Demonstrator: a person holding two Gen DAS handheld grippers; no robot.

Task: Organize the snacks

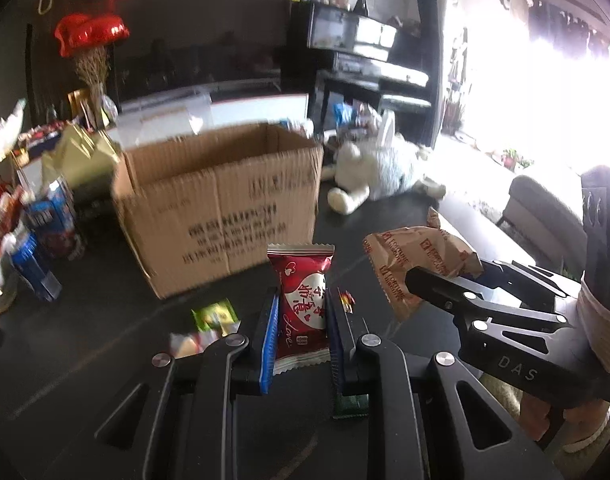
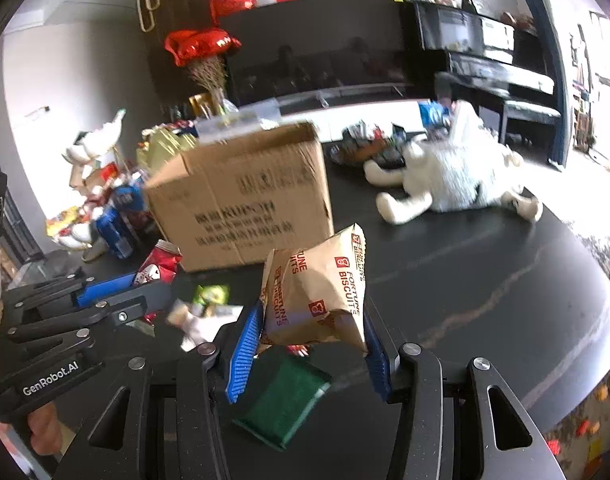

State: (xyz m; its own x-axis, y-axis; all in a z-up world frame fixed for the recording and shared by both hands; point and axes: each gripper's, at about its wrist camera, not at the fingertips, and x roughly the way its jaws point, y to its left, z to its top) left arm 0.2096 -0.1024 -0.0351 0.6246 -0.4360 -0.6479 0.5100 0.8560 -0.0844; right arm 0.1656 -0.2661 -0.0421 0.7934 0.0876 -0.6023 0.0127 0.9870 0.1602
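My left gripper (image 1: pixel 301 312) is shut on a red snack packet (image 1: pixel 303 300) with a white heart, held upright above the black table. My right gripper (image 2: pixel 313 328) is shut on a tan Fortune Biscuits bag (image 2: pixel 321 292); this bag also shows in the left wrist view (image 1: pixel 413 264), to the right of the left gripper. An open cardboard box (image 1: pixel 221 204) stands just beyond both grippers; it also shows in the right wrist view (image 2: pixel 245 196). A green packet (image 1: pixel 215 314) and a white packet (image 1: pixel 189 342) lie on the table by the box.
A green pack (image 2: pixel 283 400) lies under the right gripper. Blue snack boxes (image 1: pixel 51 212) and a pile of snacks stand left of the box. A white plush toy (image 2: pixel 457 168) lies at the back right, next to a bowl of snacks (image 2: pixel 369 146). The table edge (image 2: pixel 585 364) curves at right.
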